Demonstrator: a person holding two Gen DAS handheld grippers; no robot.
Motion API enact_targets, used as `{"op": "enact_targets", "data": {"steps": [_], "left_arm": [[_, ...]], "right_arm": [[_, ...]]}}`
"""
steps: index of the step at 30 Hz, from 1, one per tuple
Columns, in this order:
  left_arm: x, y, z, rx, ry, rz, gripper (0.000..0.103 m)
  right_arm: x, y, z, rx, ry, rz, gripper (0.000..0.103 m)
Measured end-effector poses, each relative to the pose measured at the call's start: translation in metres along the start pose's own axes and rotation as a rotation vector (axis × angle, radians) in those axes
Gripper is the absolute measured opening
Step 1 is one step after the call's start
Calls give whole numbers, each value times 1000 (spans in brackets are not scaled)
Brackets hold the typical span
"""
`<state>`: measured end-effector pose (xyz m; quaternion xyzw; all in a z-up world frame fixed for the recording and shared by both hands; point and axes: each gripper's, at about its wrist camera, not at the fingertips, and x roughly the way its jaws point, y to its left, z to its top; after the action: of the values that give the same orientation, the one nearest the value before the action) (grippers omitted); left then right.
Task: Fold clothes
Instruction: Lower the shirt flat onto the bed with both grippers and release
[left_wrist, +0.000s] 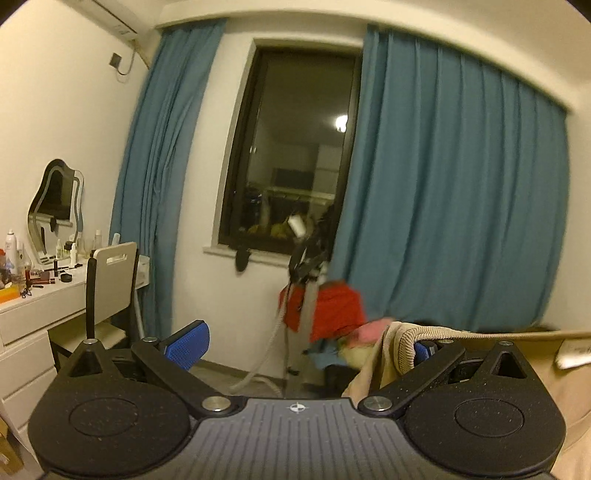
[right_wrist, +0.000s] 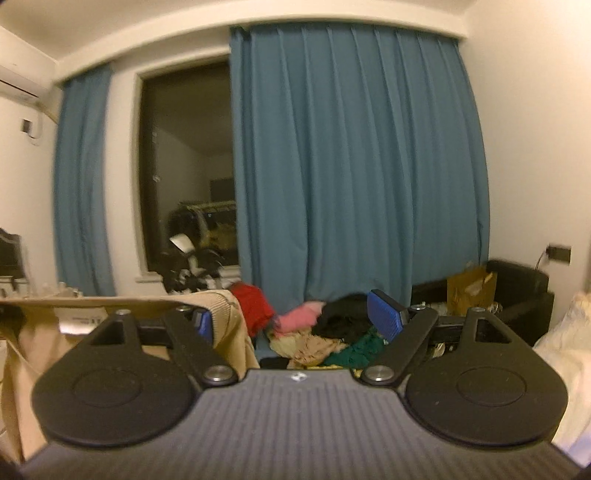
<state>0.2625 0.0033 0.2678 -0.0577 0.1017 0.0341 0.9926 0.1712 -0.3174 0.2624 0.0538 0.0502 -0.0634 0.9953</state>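
In the left wrist view, the left gripper (left_wrist: 308, 345) stands with its jaws spread wide. A beige garment (left_wrist: 399, 339) with a ribbed hem hangs over the right-hand finger, draped on it rather than pinched, and its top edge runs taut toward the right. That stretch suggests the cloth is held up between the two tools to spread it flat for a fold. Behind it stand a dark window (left_wrist: 295, 155), blue curtains (left_wrist: 454, 184), a dressing table (left_wrist: 40, 295) with bottles and a mirror, and a pile of clothes (left_wrist: 340, 317) in red and pink.

In the right wrist view, the right gripper (right_wrist: 297, 323) is likewise spread, and the same beige garment (right_wrist: 225, 314) hangs over its left-hand finger, its edge stretching off to the left. A white label (right_wrist: 79, 317) shows on the cloth, but its print is too blurred to read. The pile of clothes (right_wrist: 317, 332) lies beyond, with a paper bag (right_wrist: 471, 291) to the right. No brand can be made out.
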Motion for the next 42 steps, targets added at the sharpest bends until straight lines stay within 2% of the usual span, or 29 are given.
{"op": "enact_targets", "data": {"steps": [3,6,8,10,12,14,17,18,19,20,23,26,30,33,36,39,42], "left_arm": [[99,-15,-54,57,94,25,103],[195,-23,-119,125,217,32,103],[249,-25,-162,184,312,37,102],[295,-32,-205,307,427,63,101],[324,-43,-240,480,516,89,101],[351,-54,-274,648,603,111,100],[374,-71,-296,799,722,99,103],[379,-73,-299,816,759,106,103],[383,-75,-300,827,796,111,103],[384,-73,-294,802,824,108,103],[388,-61,-266,630,833,79,103],[367,-39,-240,436,775,9,103],[320,-9,-223,236,657,-97,103],[273,0,-219,197,582,-120,103],[221,6,-218,179,503,-130,103],[169,11,-224,156,443,-122,103],[132,19,-234,134,439,-90,103]], "right_arm": [[75,-4,-45,-3,71,-29,82],[164,-13,-112,-23,209,-48,81],[221,-22,-164,-36,337,-42,81],[271,-22,-213,-80,494,-30,81],[308,-13,-255,-189,647,-18,81],[325,2,-275,-309,728,23,81],[345,26,-301,-491,828,93,81],[352,34,-309,-552,861,117,81],[359,39,-309,-557,882,147,81],[364,41,-303,-500,901,179,81],[369,34,-282,-258,921,271,81],[349,26,-265,-115,838,278,81],[294,11,-248,-6,672,206,81],[240,4,-240,21,562,158,81],[183,-4,-237,64,492,114,81],[120,-6,-240,92,464,102,81],[53,-8,-245,111,447,77,81]]}}
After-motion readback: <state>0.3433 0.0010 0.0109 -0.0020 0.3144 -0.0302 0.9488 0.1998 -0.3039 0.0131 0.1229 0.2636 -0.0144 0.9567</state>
